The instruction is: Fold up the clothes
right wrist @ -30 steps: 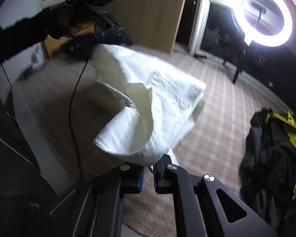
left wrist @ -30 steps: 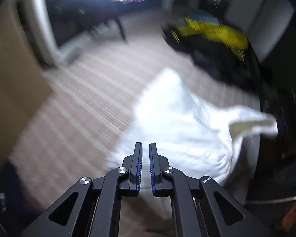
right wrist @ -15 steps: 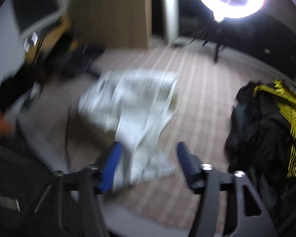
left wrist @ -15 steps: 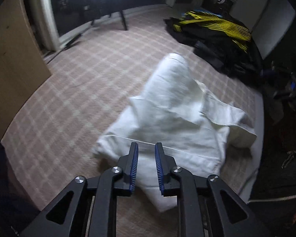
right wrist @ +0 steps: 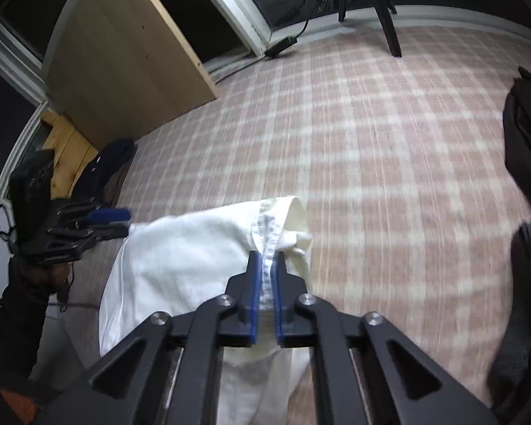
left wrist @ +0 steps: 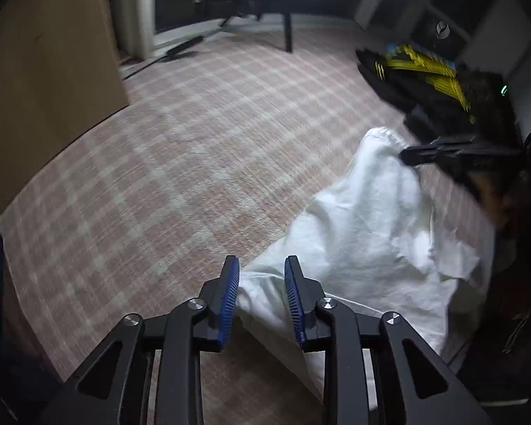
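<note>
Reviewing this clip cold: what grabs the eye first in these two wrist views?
The white shirt, bright against the pink checked carpet, with the right gripper shut on its collar edge. The left gripper has its jaws opening over the shirt's near corner. A black and yellow garment lies heaped beyond.

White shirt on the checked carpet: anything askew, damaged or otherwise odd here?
Nothing damaged or spilled. The white shirt lies crumpled, not flat: the right gripper is shut on its buttoned edge, lifting it into a peak. The left gripper is opening over the near hem, pads off the cloth. A black-and-yellow garment lies heaped behind.
</note>
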A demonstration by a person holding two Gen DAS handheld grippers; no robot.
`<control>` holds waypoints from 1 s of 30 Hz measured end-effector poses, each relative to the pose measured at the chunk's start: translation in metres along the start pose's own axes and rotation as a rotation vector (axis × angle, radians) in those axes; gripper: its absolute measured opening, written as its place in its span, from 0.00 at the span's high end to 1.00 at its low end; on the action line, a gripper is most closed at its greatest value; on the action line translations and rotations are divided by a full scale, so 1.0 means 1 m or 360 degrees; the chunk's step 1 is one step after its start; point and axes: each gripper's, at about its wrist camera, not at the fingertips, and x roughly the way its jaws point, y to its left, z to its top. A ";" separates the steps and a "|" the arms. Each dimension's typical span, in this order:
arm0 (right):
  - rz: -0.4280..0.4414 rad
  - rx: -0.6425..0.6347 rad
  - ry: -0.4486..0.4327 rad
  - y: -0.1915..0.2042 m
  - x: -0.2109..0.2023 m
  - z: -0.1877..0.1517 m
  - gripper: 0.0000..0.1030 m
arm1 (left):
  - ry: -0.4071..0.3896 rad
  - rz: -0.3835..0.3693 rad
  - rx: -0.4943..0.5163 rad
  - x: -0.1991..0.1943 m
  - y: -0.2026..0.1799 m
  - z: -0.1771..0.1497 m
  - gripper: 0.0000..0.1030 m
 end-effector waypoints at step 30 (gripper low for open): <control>-0.0121 0.0080 0.0156 -0.023 0.007 0.014 0.94 | -0.0016 -0.0026 -0.0226 -0.007 0.037 -0.003 0.86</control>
